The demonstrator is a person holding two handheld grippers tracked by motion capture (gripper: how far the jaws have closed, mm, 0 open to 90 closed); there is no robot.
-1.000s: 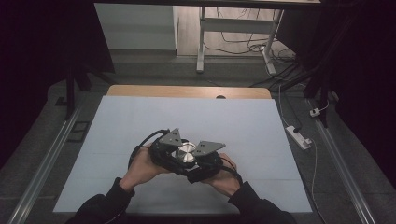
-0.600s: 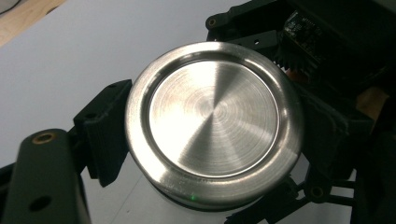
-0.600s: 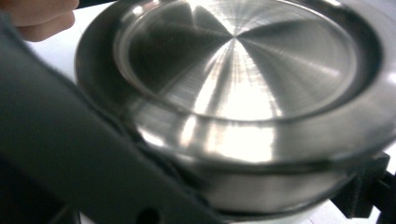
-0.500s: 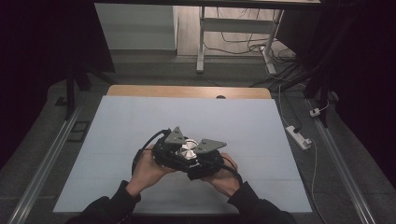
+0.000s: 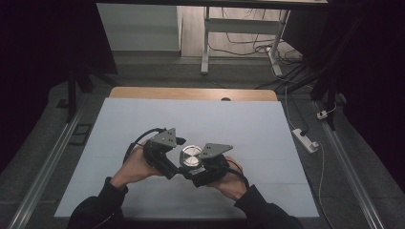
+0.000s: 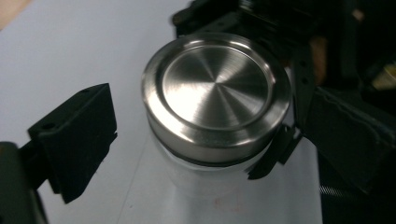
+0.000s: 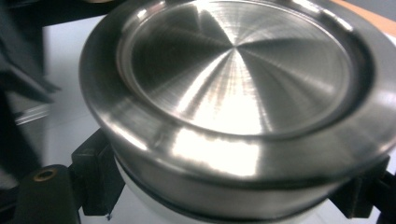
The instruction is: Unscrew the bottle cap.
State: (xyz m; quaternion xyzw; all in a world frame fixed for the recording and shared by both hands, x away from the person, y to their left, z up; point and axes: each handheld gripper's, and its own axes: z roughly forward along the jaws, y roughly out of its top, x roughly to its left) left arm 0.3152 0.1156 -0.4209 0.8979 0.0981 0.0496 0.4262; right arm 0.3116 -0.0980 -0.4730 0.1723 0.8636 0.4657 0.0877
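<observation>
A jar with a brushed steel lid and a whitish body is held just above the white table sheet. My right gripper is shut on the jar's body under the lid, its black fingers pressing on both sides. My left gripper sits at the jar's left. Its jaws have just been opening and now stand apart from the lid, which lies between them with the left finger well off it.
The white sheet covers a wooden table whose far edge shows. A power strip and cables lie on the floor at the right. A white desk frame stands behind the table.
The left gripper's jaws have opened off the jar's lid and that hand has shifted a little to the left. The right gripper and the jar have stayed in place.
</observation>
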